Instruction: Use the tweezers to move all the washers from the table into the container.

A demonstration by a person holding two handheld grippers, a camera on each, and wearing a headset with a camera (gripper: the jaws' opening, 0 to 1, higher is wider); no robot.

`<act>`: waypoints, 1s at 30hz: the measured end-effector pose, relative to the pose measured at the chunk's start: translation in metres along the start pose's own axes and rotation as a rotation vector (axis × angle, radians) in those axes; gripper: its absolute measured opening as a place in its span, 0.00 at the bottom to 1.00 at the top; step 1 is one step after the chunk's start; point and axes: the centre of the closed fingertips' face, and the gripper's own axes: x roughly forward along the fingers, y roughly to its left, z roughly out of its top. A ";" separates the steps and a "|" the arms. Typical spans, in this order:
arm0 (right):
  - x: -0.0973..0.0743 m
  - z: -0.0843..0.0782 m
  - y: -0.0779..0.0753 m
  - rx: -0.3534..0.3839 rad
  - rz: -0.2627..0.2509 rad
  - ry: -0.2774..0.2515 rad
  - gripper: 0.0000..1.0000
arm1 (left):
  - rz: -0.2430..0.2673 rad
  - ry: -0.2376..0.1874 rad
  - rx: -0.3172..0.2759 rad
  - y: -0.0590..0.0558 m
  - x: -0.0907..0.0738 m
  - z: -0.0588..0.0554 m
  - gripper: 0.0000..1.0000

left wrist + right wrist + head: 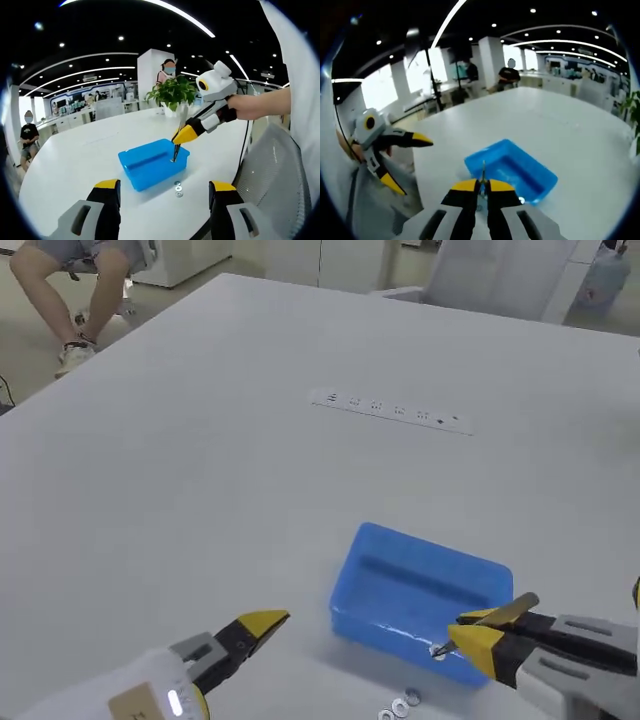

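Tabletop (200, 460), right hand-held gripper (478, 633) over container (420, 575)

The left gripper (165, 187) is held low and level, its yellow-tipped jaws spread wide apart with nothing between them. The right gripper (470, 638) reaches in from the right side, angled downward, its jaws pinched close together on the tweezers (518, 608), whose tips point down past the jaw ends. In the left gripper view a bare hand (252, 106) wraps the right gripper's handle, the forearm running off to the right.
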 end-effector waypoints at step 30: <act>0.036 -0.003 -0.046 0.129 -0.035 0.105 0.03 | 0.004 0.006 0.006 0.001 -0.001 0.001 0.71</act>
